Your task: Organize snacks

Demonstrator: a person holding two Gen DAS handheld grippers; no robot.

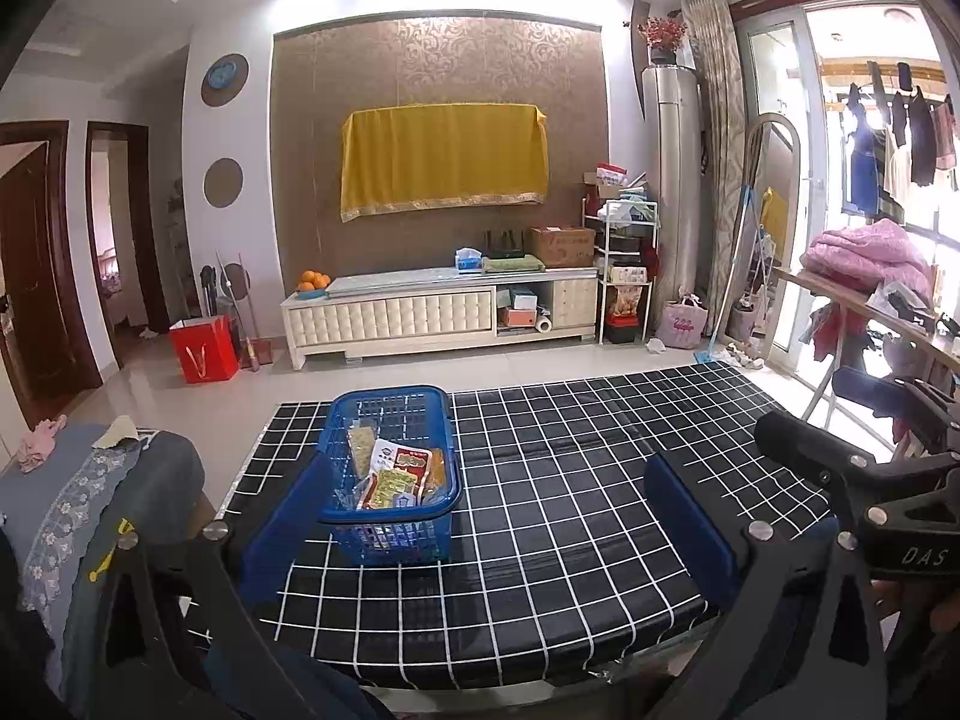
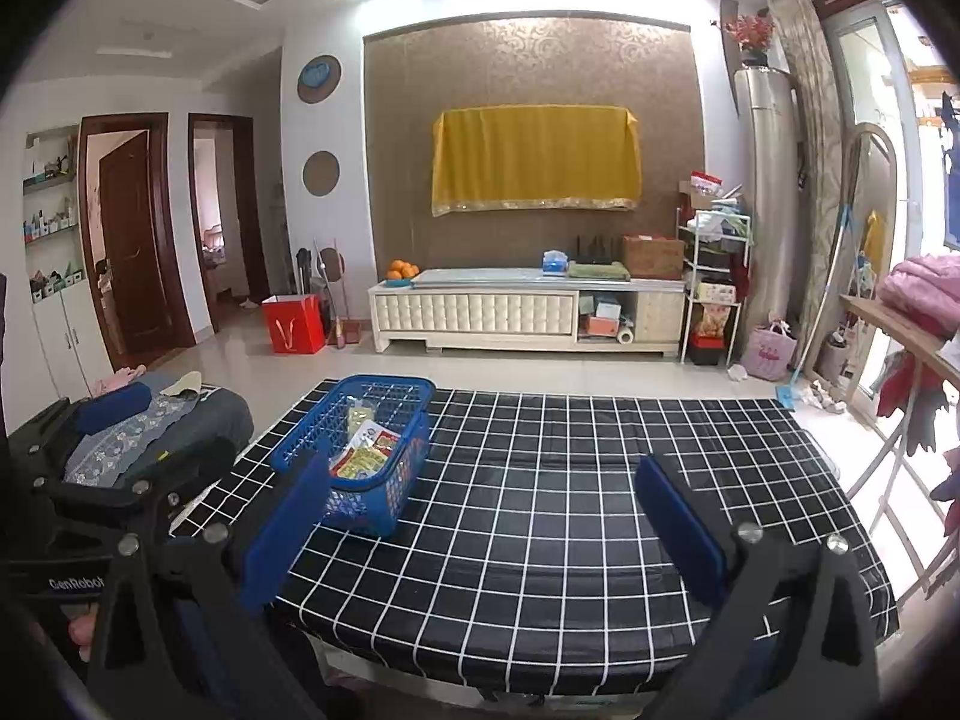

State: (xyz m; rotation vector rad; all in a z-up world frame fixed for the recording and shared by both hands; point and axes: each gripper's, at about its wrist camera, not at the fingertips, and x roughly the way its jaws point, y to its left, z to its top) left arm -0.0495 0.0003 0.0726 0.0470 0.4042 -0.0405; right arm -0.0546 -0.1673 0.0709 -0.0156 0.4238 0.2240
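A blue wire basket [image 1: 389, 394] stands on the left part of a table covered with a black-and-white grid cloth [image 1: 570, 450]. Several snack packets [image 1: 399, 474], red, white and yellow, lie inside it. My left gripper [image 1: 486, 468] is open above the table's near edge, and its left finger overlaps the basket's near corner in the image. In the right wrist view the basket [image 2: 384, 384] with its packets [image 2: 366, 450] sits to the front left. My right gripper [image 2: 480, 468] is open and holds nothing, over the grid cloth [image 2: 570, 480].
A grey-covered seat [image 1: 90, 510] stands by the table's left side. Across the tiled floor are a white TV cabinet [image 1: 444, 318] and a red bag [image 1: 204, 348]. At the right, a wooden table holds a pink blanket [image 1: 864, 258].
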